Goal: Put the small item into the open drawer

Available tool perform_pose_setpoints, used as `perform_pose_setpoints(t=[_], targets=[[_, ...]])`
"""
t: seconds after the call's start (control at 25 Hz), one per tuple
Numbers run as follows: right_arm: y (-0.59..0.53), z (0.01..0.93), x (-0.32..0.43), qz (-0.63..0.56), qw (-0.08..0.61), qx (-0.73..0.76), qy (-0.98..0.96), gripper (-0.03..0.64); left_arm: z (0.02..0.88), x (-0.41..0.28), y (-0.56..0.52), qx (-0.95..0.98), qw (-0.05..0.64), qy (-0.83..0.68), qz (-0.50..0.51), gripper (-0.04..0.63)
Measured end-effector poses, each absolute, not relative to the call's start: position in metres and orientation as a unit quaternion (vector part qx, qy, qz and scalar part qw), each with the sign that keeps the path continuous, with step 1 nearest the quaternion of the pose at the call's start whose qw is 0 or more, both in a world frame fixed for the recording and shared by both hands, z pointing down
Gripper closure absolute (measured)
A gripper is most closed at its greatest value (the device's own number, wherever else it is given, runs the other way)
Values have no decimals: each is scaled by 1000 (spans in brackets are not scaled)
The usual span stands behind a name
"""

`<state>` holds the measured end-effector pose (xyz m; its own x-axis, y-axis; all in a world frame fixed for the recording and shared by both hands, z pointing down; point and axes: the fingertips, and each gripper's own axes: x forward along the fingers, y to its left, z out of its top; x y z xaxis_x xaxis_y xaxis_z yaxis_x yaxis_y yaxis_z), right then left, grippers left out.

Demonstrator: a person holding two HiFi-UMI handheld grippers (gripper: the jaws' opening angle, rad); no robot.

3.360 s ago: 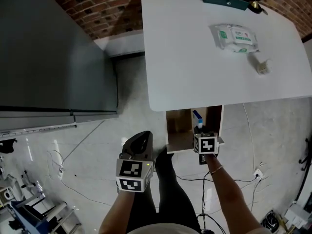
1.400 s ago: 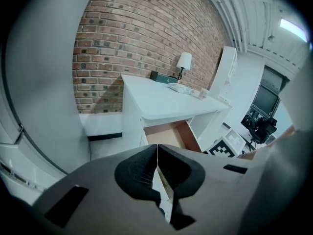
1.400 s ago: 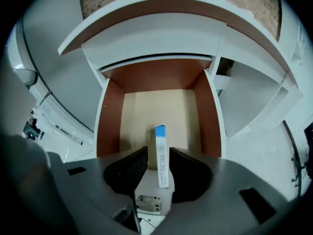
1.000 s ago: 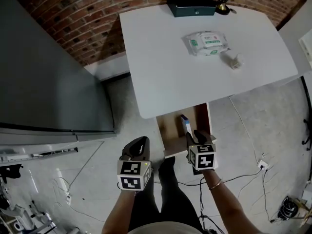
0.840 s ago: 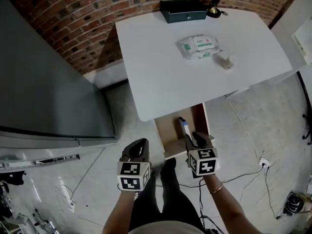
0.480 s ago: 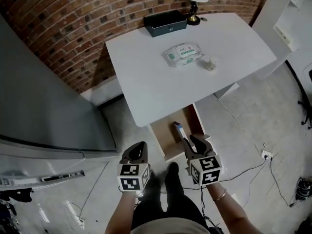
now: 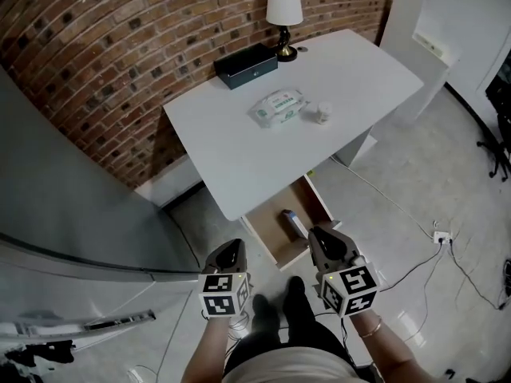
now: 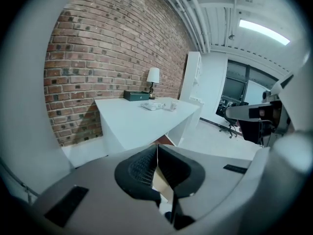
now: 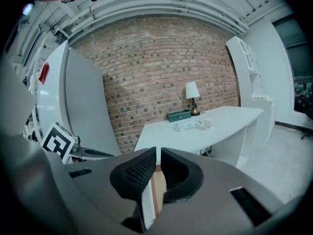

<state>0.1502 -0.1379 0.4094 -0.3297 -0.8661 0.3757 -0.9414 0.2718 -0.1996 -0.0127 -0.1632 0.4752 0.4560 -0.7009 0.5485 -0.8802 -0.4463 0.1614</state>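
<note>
The open wooden drawer (image 7: 264, 231) juts out from under the white table (image 7: 239, 146). A small blue-and-white item (image 7: 292, 223) lies inside it, free of both grippers. My right gripper (image 7: 323, 236) hangs just in front of the drawer's front edge. Its jaws are closing to a thin slit with nothing between them, as the right gripper view (image 9: 158, 153) also shows. My left gripper (image 7: 229, 250) hangs over the floor left of the drawer. Its pads (image 8: 145, 164) meet and hold nothing.
On the table lie a wipes pack (image 7: 278, 106), a small white jar (image 7: 322, 112), a dark box (image 7: 245, 65) and a lamp (image 7: 283, 10). A grey cabinet (image 7: 64, 190) stands at the left, a brick wall behind. Cables (image 7: 447, 242) trail on the floor at the right.
The right gripper has drawn back from the drawer and its jaws have narrowed. The item stays in the drawer. The head view has pulled back and tilted up, showing more of the room.
</note>
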Motion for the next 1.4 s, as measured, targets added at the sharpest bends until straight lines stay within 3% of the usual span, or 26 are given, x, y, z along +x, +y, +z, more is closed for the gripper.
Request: perform_pose_setpoints(t=[0.32, 1.4], targets=[[-99, 376, 154, 190, 58, 602, -774, 609, 452, -16, -144, 844, 195, -455, 207, 572], [-76, 367, 137, 196, 45, 619, -759, 611, 439, -52, -137, 850, 184, -453, 195, 572]])
